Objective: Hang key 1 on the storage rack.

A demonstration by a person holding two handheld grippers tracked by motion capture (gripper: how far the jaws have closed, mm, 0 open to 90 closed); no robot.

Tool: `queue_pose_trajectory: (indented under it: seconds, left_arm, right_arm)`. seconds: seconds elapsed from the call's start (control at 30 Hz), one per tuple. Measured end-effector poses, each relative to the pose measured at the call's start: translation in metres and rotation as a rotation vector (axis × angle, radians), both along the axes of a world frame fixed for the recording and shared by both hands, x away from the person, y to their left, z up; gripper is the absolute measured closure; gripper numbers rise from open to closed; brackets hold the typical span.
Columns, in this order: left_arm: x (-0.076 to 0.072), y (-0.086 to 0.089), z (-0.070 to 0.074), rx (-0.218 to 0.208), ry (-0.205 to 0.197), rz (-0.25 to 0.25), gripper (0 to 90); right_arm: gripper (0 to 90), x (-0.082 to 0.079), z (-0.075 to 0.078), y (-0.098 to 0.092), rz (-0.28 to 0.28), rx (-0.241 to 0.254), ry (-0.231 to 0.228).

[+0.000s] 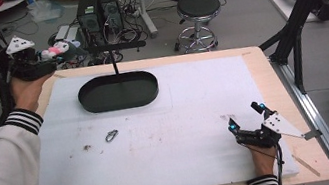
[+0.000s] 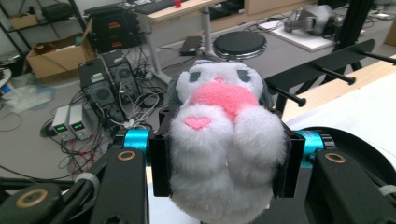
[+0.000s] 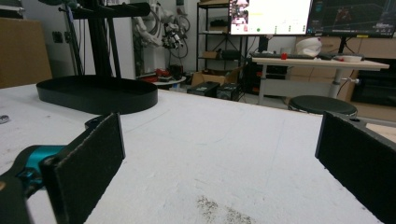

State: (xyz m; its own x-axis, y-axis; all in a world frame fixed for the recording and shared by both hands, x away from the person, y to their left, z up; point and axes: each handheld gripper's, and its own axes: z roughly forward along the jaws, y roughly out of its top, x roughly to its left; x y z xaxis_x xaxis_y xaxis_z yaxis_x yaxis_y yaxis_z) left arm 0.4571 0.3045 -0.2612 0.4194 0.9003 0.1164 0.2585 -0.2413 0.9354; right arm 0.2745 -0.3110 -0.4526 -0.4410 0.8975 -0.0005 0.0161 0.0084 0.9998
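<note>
- The left gripper [image 2: 224,163] clamps a fluffy white plush toy with a pink heart [image 2: 227,154] between its pads, raised off the far left corner of the white foam-covered table [image 1: 161,144]; the toy sits near the black stand's crossbar [image 1: 112,47]
- The right gripper [image 1: 244,115] rests low at the table's near right; jaws spread wide, nothing between them
- A black oval tray [image 1: 118,91] sits at the far side; a small metal carabiner [image 1: 111,135] lies apart from it

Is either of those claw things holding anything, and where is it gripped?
The left gripper squeezes a white plush toy by its body sides; the right gripper holds nothing.
</note>
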Motion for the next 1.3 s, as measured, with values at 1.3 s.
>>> queue_pose_trajectory:
  seconds: [1.3]
  left_arm:
    - [0.0, 0.022, -0.06, -0.013, 0.14, 0.034, 52.8]
  right_arm:
    - [0.6, -0.001, 0.0, 0.001, 0.002, -0.006, -0.006]
